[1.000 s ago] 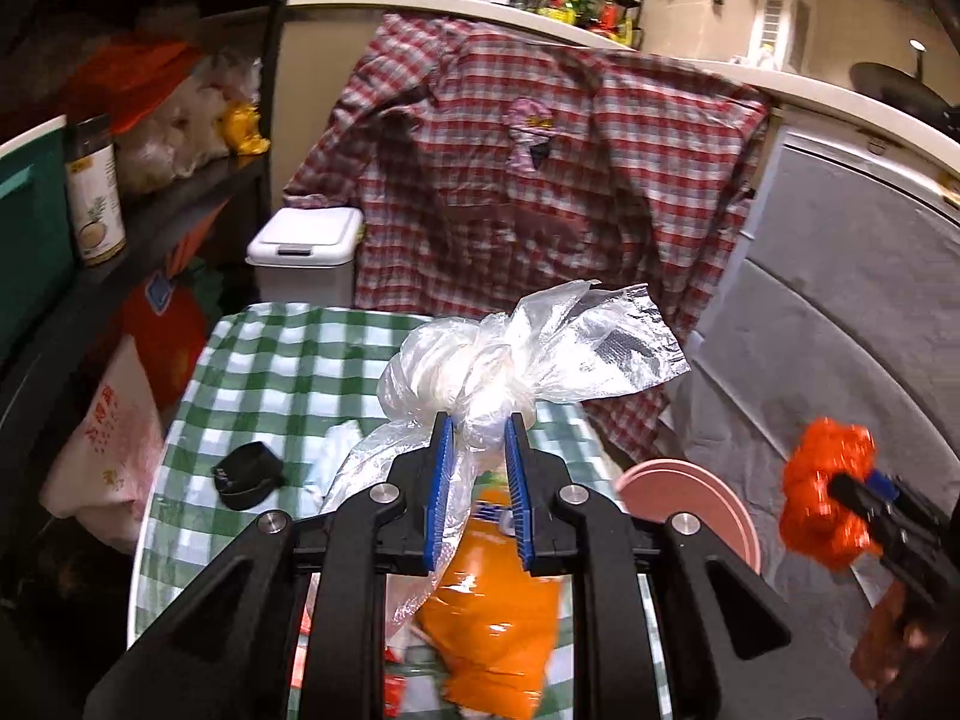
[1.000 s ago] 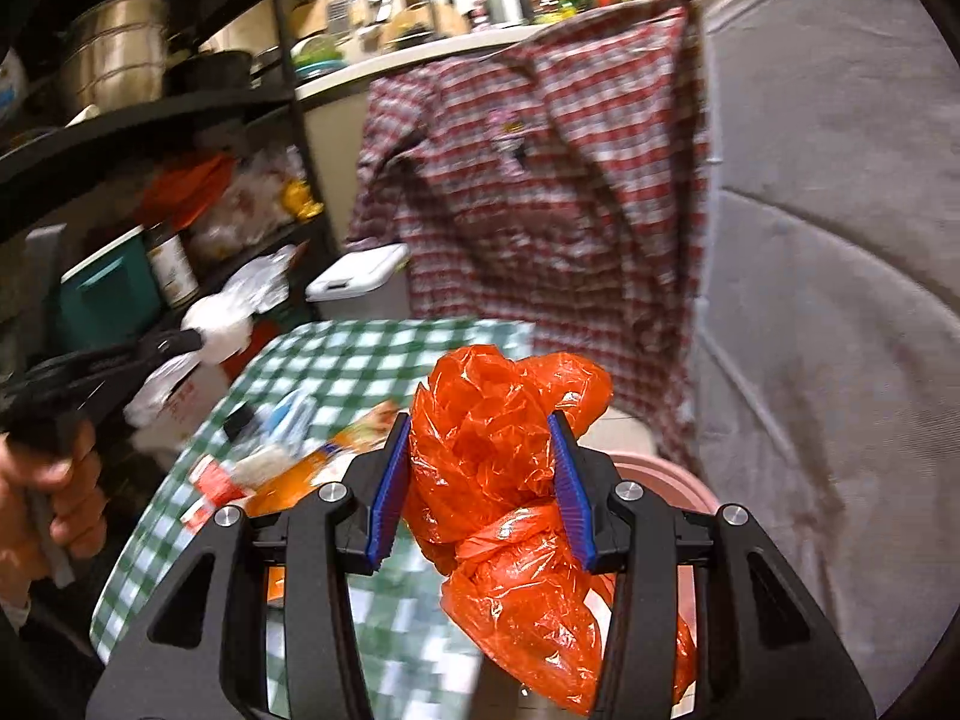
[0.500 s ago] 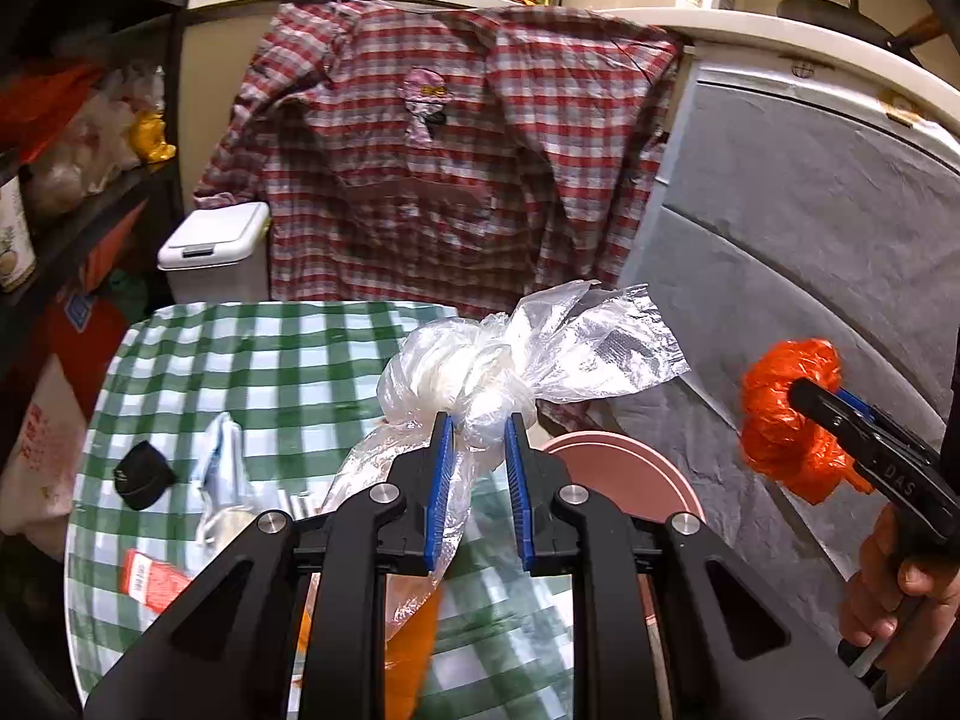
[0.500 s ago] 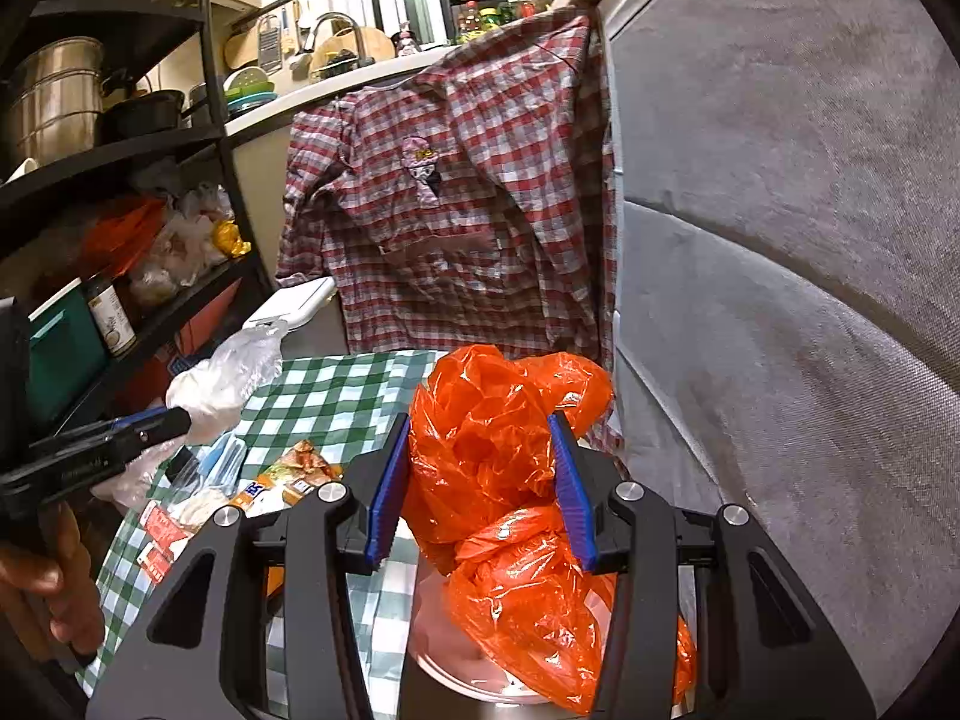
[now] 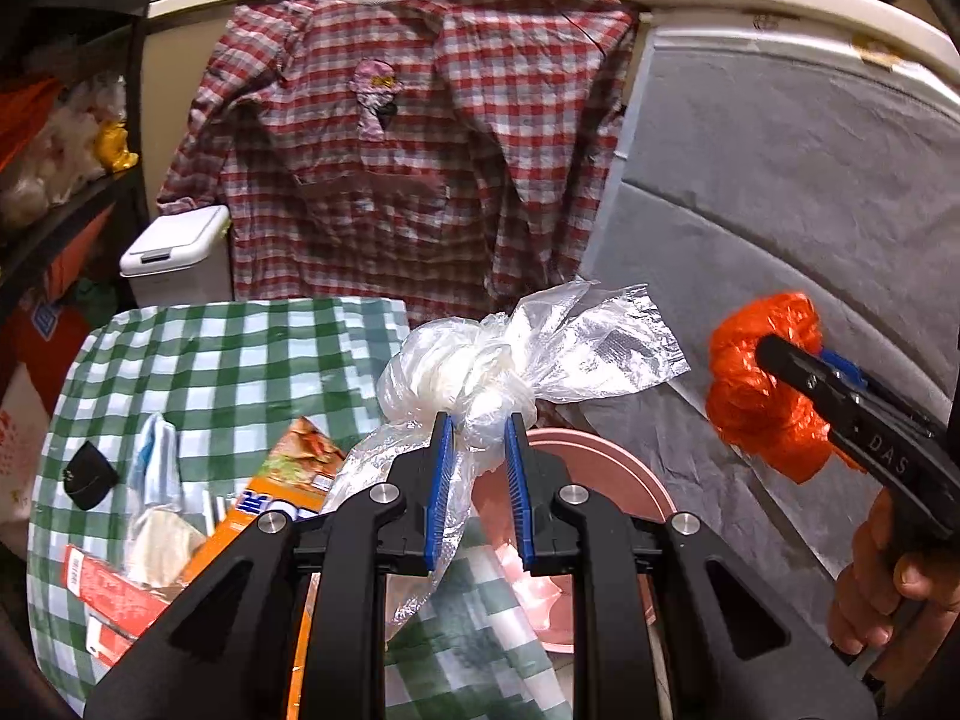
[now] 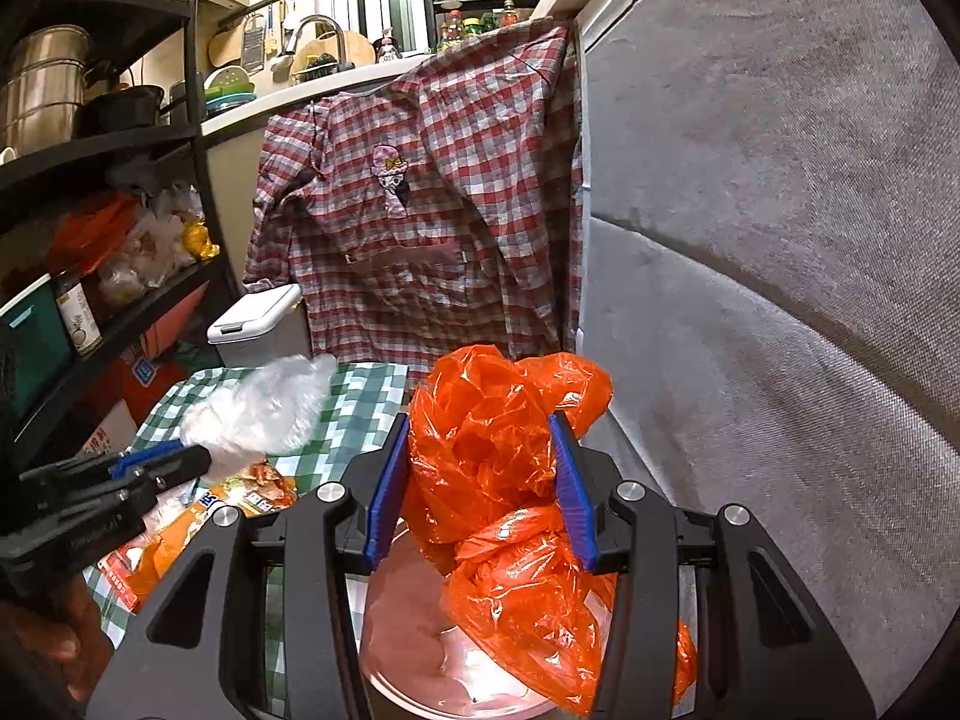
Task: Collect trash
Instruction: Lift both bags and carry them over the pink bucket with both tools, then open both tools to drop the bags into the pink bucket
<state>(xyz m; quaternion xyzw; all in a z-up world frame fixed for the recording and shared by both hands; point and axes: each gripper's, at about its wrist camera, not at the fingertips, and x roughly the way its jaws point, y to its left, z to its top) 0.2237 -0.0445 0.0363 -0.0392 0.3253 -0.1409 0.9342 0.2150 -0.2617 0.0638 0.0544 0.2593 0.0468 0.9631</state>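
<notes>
My left gripper (image 5: 477,426) is shut on a crumpled clear plastic bag (image 5: 516,354) and holds it above the edge of the green checked table (image 5: 240,348). My right gripper (image 6: 480,438) is shut on a crumpled orange plastic bag (image 6: 492,480), held over a pink bin (image 6: 414,618). The pink bin also shows in the left wrist view (image 5: 600,468), just beyond the table edge. The orange bag and right gripper appear at the right of the left wrist view (image 5: 762,396). The left gripper and clear bag show at the left of the right wrist view (image 6: 258,414).
On the table lie an orange snack packet (image 5: 282,480), a red wrapper (image 5: 108,594), white tissue (image 5: 156,540) and a small black object (image 5: 90,474). A white lidded bin (image 5: 174,252) and a plaid shirt (image 5: 408,150) stand behind. Shelves are at left, a grey covered panel (image 5: 780,210) at right.
Both grippers have moved right with their bags, toward the pink bin. The right gripper now hangs over the bin; the left one has reached the table's right edge.
</notes>
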